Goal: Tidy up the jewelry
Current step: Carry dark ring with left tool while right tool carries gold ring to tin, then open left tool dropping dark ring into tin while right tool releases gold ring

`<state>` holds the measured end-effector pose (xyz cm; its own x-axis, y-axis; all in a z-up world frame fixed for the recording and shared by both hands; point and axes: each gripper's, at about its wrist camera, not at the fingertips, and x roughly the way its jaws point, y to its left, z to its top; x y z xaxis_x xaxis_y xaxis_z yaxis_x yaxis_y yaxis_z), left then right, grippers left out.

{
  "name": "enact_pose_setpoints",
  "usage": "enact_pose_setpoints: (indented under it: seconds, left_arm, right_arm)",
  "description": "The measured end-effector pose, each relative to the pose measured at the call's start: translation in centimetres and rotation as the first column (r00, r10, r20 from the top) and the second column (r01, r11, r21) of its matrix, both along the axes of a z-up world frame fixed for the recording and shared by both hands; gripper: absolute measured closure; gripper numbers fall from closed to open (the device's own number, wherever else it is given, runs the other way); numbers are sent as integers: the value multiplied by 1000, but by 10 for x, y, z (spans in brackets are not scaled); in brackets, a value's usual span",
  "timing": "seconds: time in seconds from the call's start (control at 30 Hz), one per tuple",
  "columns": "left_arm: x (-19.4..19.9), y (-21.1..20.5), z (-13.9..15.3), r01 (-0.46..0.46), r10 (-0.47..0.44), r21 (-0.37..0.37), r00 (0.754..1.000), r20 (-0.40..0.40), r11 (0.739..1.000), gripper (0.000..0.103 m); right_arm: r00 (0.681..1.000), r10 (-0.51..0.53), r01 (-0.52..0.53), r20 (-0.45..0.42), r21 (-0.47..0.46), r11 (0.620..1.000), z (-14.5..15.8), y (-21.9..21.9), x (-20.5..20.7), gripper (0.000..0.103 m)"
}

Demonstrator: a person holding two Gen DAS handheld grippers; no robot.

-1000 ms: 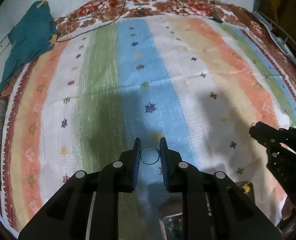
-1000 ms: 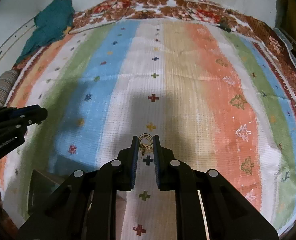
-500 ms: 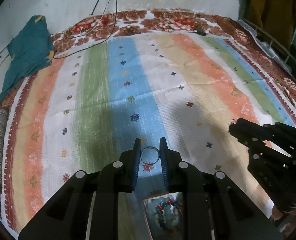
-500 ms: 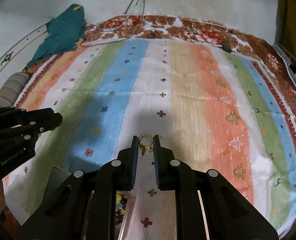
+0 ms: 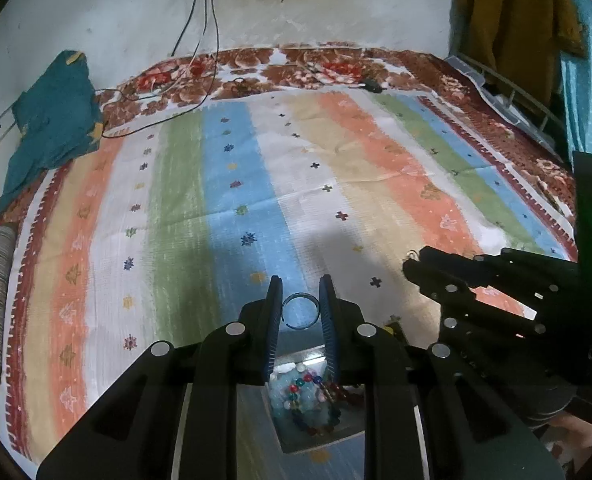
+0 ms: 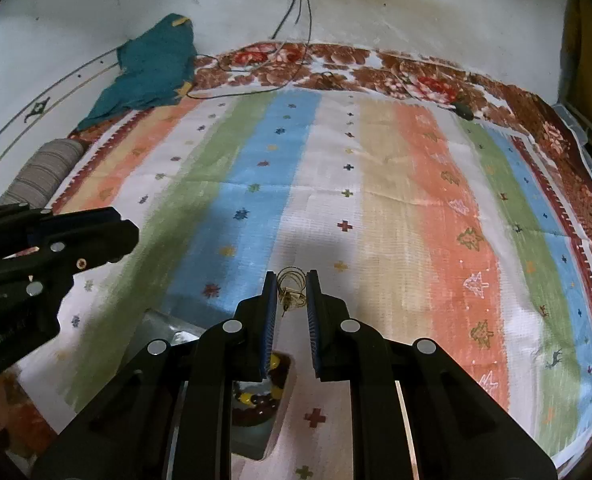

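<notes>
The left hand-held gripper (image 5: 299, 309) pinched a thin ring (image 5: 299, 311) between its blue pads, the hoop face-on to its camera and raised above the bedspread. Directly below and a little behind those fingertips lay a clear tray (image 5: 315, 436) holding coloured bead jewelry (image 5: 309, 398), so the ring's drop seemed to be straight down and slightly back, and the left hand looked the nearer one to that compartment. The right hand-held gripper (image 6: 291, 300) was closed on a tangle of gold wire earrings (image 6: 291, 289), loops poking up past the tips; under it sat a compartment with dark and yellow beads (image 6: 256, 398). Beyond both stretched the striped bedspread (image 5: 232, 184). At the far edge of the bed lay a teal cloth (image 5: 52, 120) and cables (image 5: 200, 40) running up the wall.
</notes>
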<state>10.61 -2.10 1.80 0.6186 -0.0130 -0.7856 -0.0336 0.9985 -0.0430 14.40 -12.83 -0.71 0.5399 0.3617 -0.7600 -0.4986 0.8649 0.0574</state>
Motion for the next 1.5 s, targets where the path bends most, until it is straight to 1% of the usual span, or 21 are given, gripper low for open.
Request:
enact_pose_setpoints:
  seconds: [0.2,0.5,0.67,0.7,0.73,0.77,0.8,0.83,0.97,1.03,1.1,1.2,1.23,1.27,1.33,1.4,1.43,1.5]
  left_arm:
    - [-12,-1,5,7,-7,-11,1000,15,1000,84]
    - [-27,-2,9,8,-7,-27,1000,29,1000,84]
    - [-36,-4,9,7,-6,-40,1000,26,999,84]
    - [-37,-4,9,4,-3,-42,1000,25,999,82]
    - [-38,-3,9,-3,4,-47,1000,21,999,79]
    - [-40,-2,9,-9,10,-52,1000,18,999,71]
    - [-41,-1,10,-11,12,-56,1000,18,998,65]
    - [-43,0,10,-13,15,-62,1000,20,998,64]
    - [-51,5,12,-43,45,-73,999,26,996,64]
    - [-55,8,13,-53,56,-78,998,27,996,61]
    - [-59,8,13,-58,60,-76,998,28,995,55]
    - [-65,8,12,-56,58,-74,998,26,996,50]
    - [-68,8,12,-54,57,-71,998,27,996,47]
    - [-70,7,12,-53,55,-69,998,29,996,43]
    - [-76,5,12,-43,45,-63,998,34,997,40]
    - [-81,4,13,-39,42,-63,998,37,997,32]
    - [-84,4,13,-38,40,-61,998,40,997,31]
    - [-89,3,13,-41,43,-62,998,45,997,26]
  right_arm:
    - [1000,16,-16,6,25,1000,7,-3,-12,87]
    - [998,54,-53,-13,59,997,11,-5,-30,87]
    - [995,95,-93,-34,67,993,7,-2,-41,87]
    - [994,104,-101,-43,68,993,5,-1,-43,87]
    - [993,105,-102,-50,66,993,3,-1,-43,85]
    - [993,106,-102,-57,63,993,2,-1,-44,81]
    - [993,106,-102,-59,62,993,1,-1,-45,70]
    - [993,105,-101,-58,64,993,1,-3,-47,61]
    - [994,95,-92,-46,63,994,4,-7,-52,60]
    - [995,93,-90,-44,64,994,5,-10,-54,57]
    - [995,92,-89,-40,65,994,6,-13,-57,53]
    - [995,90,-88,-32,67,994,8,-18,-62,48]
    - [996,89,-87,-29,73,993,9,-20,-64,44]
    - [996,89,-87,-27,77,993,10,-22,-66,43]
    - [995,95,-93,-21,83,992,13,-26,-70,40]
    - [995,95,-94,-10,83,992,15,-30,-75,37]
    - [995,95,-94,-5,85,992,17,-32,-77,35]
    - [995,100,-99,-1,90,991,19,-36,-81,31]
